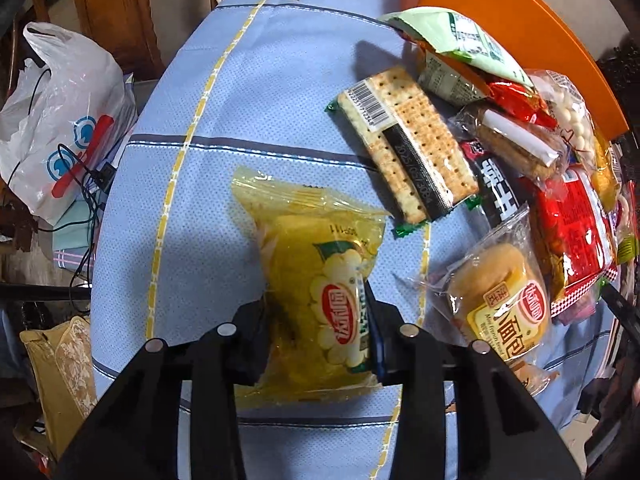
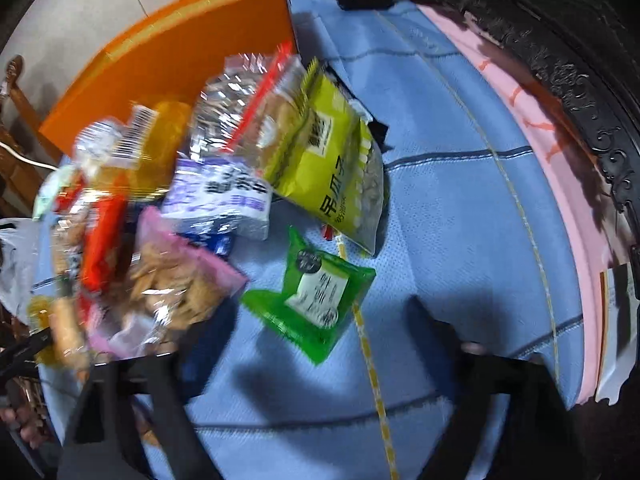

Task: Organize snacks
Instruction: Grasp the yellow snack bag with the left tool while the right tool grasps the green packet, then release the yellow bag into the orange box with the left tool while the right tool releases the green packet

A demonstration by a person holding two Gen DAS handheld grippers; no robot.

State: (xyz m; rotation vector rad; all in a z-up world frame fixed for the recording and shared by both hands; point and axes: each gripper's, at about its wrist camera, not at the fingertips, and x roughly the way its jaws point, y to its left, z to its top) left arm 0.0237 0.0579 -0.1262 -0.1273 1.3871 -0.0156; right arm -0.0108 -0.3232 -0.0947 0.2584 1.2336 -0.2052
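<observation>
The left gripper [image 1: 316, 332] has its two black fingers pressed against either side of a yellow snack packet [image 1: 320, 280], which lies flat on the blue checked tablecloth [image 1: 200, 184] near the camera. Just beyond it, to the right, sits a clear pack of crackers [image 1: 408, 144] with a barcode label, apart from the yellow one. Further right lies the heap: a small bread in clear wrap [image 1: 500, 300], a red packet [image 1: 572, 232], a green-and-white bag [image 1: 464, 36] at the far end, all crowded against an orange box [image 1: 520, 20]. A white plastic bag [image 1: 60, 120] slumps off the table to the left.

From the right wrist view, the right gripper [image 2: 320, 380] stands with its fingers spread wide, nothing between them. A green sachet [image 2: 316, 304] lies just ahead on the cloth, and beyond it a lime-yellow seed bag [image 2: 328, 168] rests at the right edge of the pile (the picture is blurred there, so the rest is hard to make out).
</observation>
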